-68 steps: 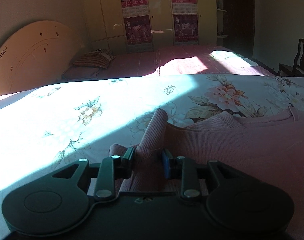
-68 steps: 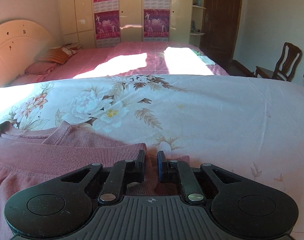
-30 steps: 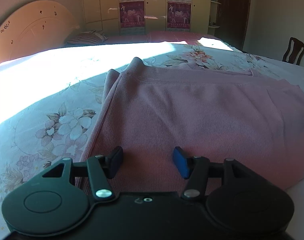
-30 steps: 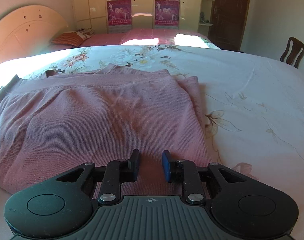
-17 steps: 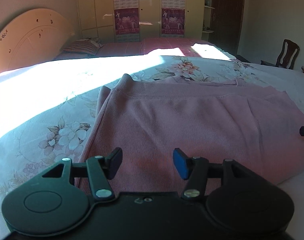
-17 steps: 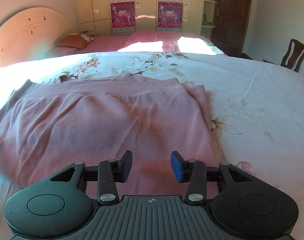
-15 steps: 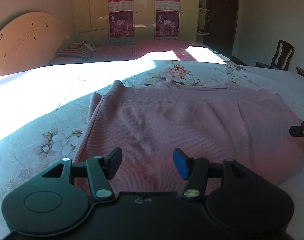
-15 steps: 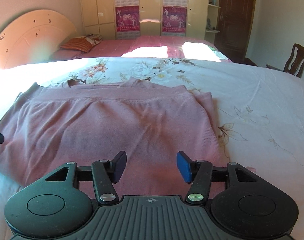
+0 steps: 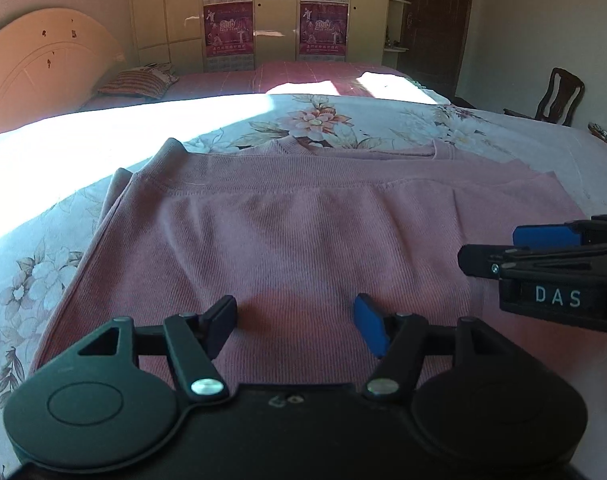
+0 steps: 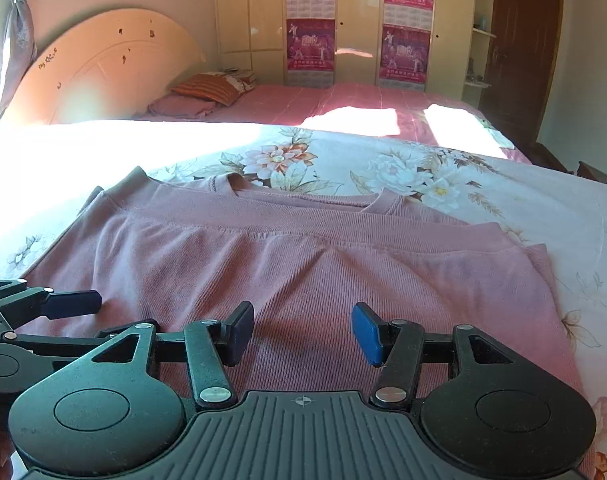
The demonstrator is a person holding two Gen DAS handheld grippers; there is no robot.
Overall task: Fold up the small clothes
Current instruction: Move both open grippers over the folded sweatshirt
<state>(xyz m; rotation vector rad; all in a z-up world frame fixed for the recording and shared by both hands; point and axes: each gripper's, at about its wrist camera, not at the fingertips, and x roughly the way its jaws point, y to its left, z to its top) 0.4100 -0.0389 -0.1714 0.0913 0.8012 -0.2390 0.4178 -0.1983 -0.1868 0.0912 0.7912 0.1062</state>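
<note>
Floral bedspread [image 10: 483,200] carries the pink sweater [image 10: 303,264], folded once; both my jaws, the left just opening further, stand spread and empty above it, so next fold needs matched edge grips.

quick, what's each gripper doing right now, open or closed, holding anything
Left gripper: open, jaws just widened, holding nothing, above the pink sweater.
Right gripper: open, holding nothing, above the same sweater.
</note>
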